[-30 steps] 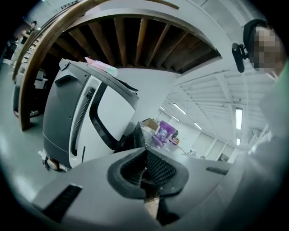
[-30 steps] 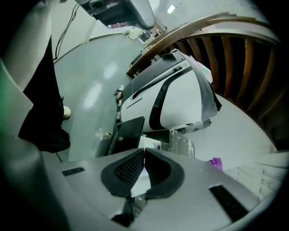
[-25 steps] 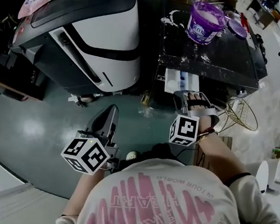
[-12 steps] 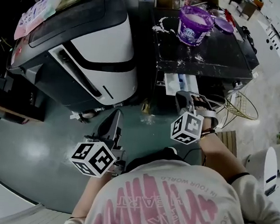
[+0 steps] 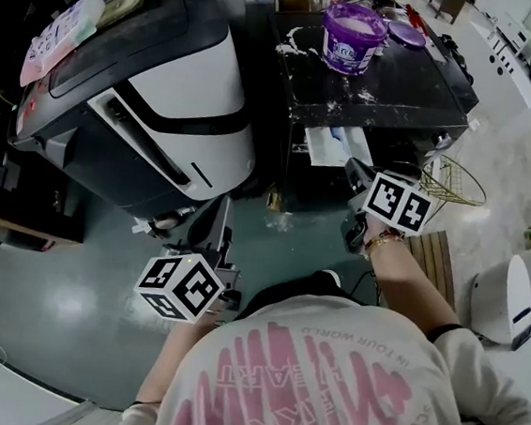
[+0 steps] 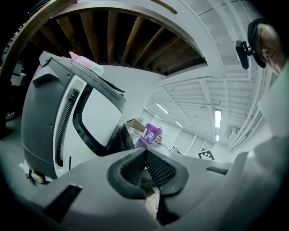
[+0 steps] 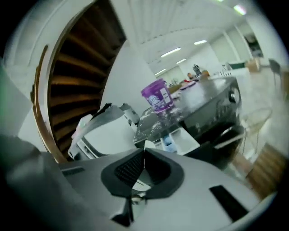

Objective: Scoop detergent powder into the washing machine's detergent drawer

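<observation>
The purple plastic tub of white detergent powder (image 5: 353, 35) stands uncovered on the black, powder-dusted top of the washing machine (image 5: 420, 91). The white pull-out detergent drawer (image 5: 334, 146) juts open just below the front edge, probably so a scoopful only has to come down over the lip.

The right gripper (image 5: 355, 172) hovers just beside the drawer with its tongs pressed together on nothing. The left gripper (image 5: 218, 219) hangs low over the green floor, likewise closed and empty, apparently parked out of the way. I see no scoop anywhere.

The right gripper view shows the drawer's blue compartment (image 7: 168, 143) most plainly. Only the head view places both grippers. The left gripper view mostly shows the big grey-and-white machine (image 6: 58, 113).
</observation>
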Available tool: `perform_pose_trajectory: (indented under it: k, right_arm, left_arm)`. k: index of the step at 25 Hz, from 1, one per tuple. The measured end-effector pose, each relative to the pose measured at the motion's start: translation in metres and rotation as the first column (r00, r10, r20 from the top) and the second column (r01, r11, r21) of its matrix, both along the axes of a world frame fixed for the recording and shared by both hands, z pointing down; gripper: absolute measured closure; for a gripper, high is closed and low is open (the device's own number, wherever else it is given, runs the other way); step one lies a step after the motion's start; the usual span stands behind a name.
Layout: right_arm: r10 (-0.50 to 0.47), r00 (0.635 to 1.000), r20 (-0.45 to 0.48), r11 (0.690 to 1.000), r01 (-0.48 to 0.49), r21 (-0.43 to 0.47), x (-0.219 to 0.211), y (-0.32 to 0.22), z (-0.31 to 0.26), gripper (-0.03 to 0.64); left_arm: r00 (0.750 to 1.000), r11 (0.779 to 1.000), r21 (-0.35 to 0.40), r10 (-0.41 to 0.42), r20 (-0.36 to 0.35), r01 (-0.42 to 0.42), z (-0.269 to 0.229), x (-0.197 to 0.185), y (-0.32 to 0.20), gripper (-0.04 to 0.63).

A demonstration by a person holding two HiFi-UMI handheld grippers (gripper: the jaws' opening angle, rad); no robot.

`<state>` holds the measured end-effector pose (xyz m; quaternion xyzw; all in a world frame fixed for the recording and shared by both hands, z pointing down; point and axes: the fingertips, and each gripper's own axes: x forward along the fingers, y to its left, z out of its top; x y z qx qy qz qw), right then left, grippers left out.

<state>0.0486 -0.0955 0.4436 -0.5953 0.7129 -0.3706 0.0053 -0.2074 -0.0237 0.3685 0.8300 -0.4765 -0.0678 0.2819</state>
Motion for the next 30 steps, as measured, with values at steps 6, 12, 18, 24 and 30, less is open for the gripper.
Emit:
perform_pose_trajectory:
  k: [6,12,18,24,30]
  right_arm:
    - [0.115,0.928,0.355,0.993,-0.119,-0.011,-0.004,0.034,-0.003,0.614]
    - [0.115,0.891,0.439,0.989,-0.142,0.028,-0.016,0.063,-0.025,0.614]
    - [0.091,0.894,0.440,0.974,-0.172,0.149,-0.028,0.079,-0.063,0.612]
    - [0.051,0.966,0.253,0.952,-0.124,0.280,-0.032,0.089,-0.095,0.612]
    - [-0.037,0.999,0.015,0.949,0.030,0.312,-0.050,0.097,-0.094,0.612]
  left_arm:
    - [0.999,0.999,-0.007,0.042,0.008,-0.042,0.000,0.013,-0.001,0.593]
    - [0.994,0.995,0.003,0.100,0.047,-0.101,-0.003,0.040,0.002,0.594]
    - [0.992,0.991,0.092,0.094,0.080,-0.102,-0.018,0.054,0.005,0.594]
    - [0.994,0.986,0.162,0.032,0.109,-0.050,-0.029,0.052,0.007,0.594]
    - [0.992,0.990,0.117,0.061,0.114,-0.075,-0.017,0.053,0.018,0.594]
